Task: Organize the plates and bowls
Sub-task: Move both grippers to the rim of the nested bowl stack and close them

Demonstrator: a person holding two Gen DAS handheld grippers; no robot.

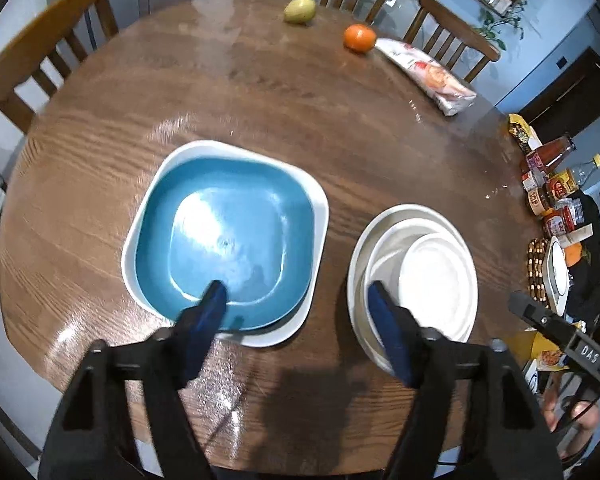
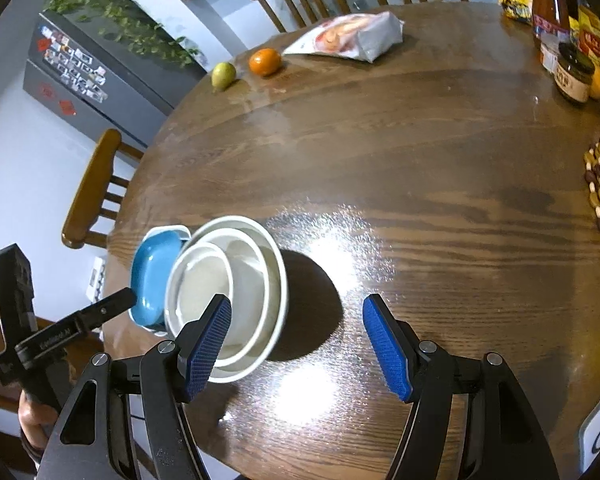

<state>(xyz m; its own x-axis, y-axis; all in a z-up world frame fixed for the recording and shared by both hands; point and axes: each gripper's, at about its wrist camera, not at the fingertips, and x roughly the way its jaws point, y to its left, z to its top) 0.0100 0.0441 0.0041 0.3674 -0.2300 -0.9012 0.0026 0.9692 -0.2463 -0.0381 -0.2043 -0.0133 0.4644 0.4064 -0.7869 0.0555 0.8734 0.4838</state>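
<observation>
The blue plate (image 1: 224, 236) sits in the white square plate (image 1: 318, 216); the round white bowls (image 1: 416, 276) are stacked beside it on the worktop (image 1: 300, 120). Both the left tongs (image 1: 300, 312) and right tongs (image 2: 296, 320) are spread wide, holding nothing; the sorting looks nearly done, so next just check the stacks sit straight.

Black tongs (image 2: 296, 340) – blue textured pads (image 2: 208, 346)

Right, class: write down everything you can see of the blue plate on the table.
The blue plate is square with rounded corners and a raised rim, glossy, like glazed ceramic or plastic, and empty. It lies flat, nested off-centre in a larger white square plate, whose rim shows around it. Both sit on the wooden table, beside a stack of round white bowls. Nothing grips it.
</observation>
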